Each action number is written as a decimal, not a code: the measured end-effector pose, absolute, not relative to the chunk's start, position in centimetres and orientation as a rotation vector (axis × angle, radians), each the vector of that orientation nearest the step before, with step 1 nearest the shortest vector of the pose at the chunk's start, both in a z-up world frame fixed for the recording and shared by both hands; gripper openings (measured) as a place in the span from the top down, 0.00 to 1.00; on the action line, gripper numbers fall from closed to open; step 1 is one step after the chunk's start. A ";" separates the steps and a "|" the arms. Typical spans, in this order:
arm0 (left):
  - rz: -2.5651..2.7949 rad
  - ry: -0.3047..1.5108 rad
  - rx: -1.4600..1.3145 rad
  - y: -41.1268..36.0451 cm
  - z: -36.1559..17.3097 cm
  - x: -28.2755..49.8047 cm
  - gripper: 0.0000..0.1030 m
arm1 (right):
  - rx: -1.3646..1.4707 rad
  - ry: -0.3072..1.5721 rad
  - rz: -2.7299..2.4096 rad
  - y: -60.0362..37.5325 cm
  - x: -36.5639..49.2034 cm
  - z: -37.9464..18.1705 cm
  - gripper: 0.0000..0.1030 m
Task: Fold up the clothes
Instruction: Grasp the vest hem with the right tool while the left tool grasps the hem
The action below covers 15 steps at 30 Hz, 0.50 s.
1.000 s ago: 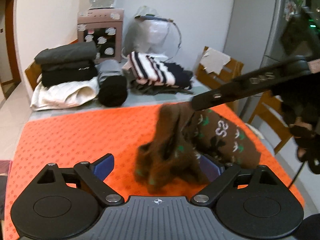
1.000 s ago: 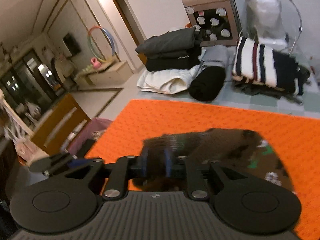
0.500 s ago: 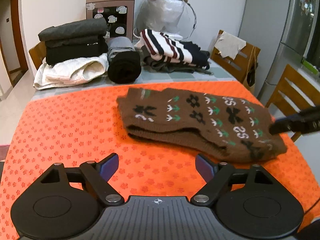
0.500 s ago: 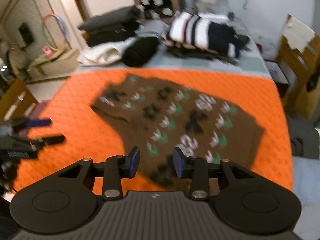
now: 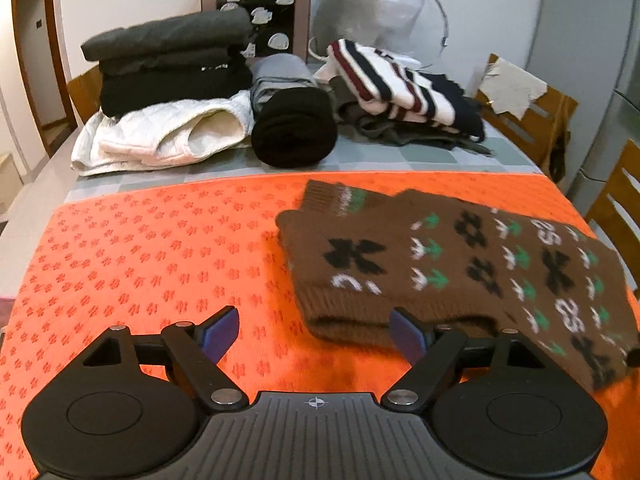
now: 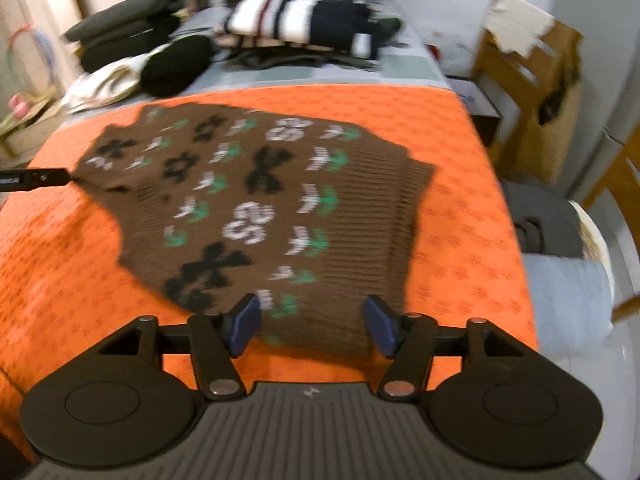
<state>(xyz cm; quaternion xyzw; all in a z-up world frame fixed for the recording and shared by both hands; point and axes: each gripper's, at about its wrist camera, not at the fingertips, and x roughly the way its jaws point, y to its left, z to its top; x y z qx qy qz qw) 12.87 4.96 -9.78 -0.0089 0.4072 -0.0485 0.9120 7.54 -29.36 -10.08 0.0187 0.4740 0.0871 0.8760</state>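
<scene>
Left gripper (image 5: pixel 314 330) gaping wide, holding nothing, right gripper (image 6: pixel 310 326) likewise spread and empty, both hovering low at the near edge, brown patterned sweater (image 6: pixel 256 200) lying folded on the orange mat (image 5: pixel 160 248) toward its right edge

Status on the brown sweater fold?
Done: brown sweater lies folded flat on the orange mat; folded clothes sit stacked behind it. In hand: nothing; left gripper and right gripper both open. Left: likely another fold or moving it to the stack.
</scene>
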 end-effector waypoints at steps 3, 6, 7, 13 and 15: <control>-0.098 0.859 -0.030 5.1 -10.4 14.5 0.20 | 0.074 1.006 0.146 -30.6 8.0 -10.7 0.33; -0.104 0.887 -0.033 5.0 -11.2 15.7 0.31 | 0.118 1.067 0.181 -31.2 8.6 -11.4 0.64; -0.109 0.898 -0.036 5.0 -11.5 16.0 0.38 | 0.115 1.068 0.174 -31.2 8.7 -11.3 0.77; -0.152 0.924 -0.154 5.9 -11.5 16.3 0.86 | 0.169 0.996 0.190 -32.4 9.5 -8.4 0.97; -0.171 0.892 -0.203 6.5 -10.4 16.2 0.88 | 0.215 0.946 0.210 -32.7 10.2 -6.4 0.97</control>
